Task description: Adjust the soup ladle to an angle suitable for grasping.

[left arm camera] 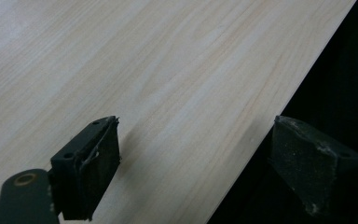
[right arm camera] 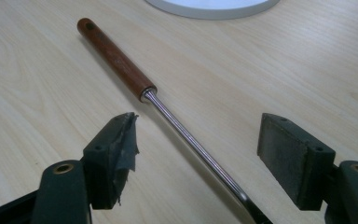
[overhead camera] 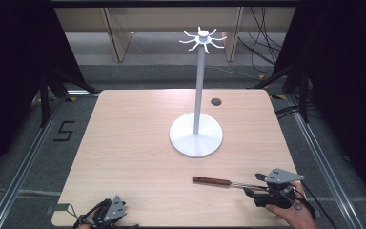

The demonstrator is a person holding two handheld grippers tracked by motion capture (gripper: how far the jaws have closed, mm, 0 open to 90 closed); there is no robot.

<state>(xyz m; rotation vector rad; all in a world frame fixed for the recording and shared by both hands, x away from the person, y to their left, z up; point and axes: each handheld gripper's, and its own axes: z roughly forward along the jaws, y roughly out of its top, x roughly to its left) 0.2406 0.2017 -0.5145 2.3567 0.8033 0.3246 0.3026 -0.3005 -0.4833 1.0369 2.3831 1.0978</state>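
The left gripper [overhead camera: 106, 211] sits at the table's [overhead camera: 133, 143] near edge, well to the left of the white stand [overhead camera: 196, 135] and apart from it; in the left gripper view its jaws are spread wide with nothing between them, one pad [left arm camera: 98, 161] over the pale wood and the other past the table's edge [left arm camera: 279, 93], against the dark; the stand rises near the table's middle, a round flat base with a thin upright pole topped by a ring of curved hooks [overhead camera: 203, 39]; just beyond the stand, toward the far edge, a small dark round hole [overhead camera: 216, 101] is set in the tabletop; nearer than the stand's base lies a long utensil [overhead camera: 219, 182] with a reddish-brown wooden handle [right arm camera: 114, 56] and a bright metal shaft [right arm camera: 191, 142], flat on the wood, handle end pointing left; to the right of the stand and nearer, the right gripper [overhead camera: 259, 190] is held by a hand [overhead camera: 295, 214]; its jaws stand apart on either side of the shaft, released and not pressing it; the stand's rim [right arm camera: 214, 9] shows beyond the handle in the right gripper view.
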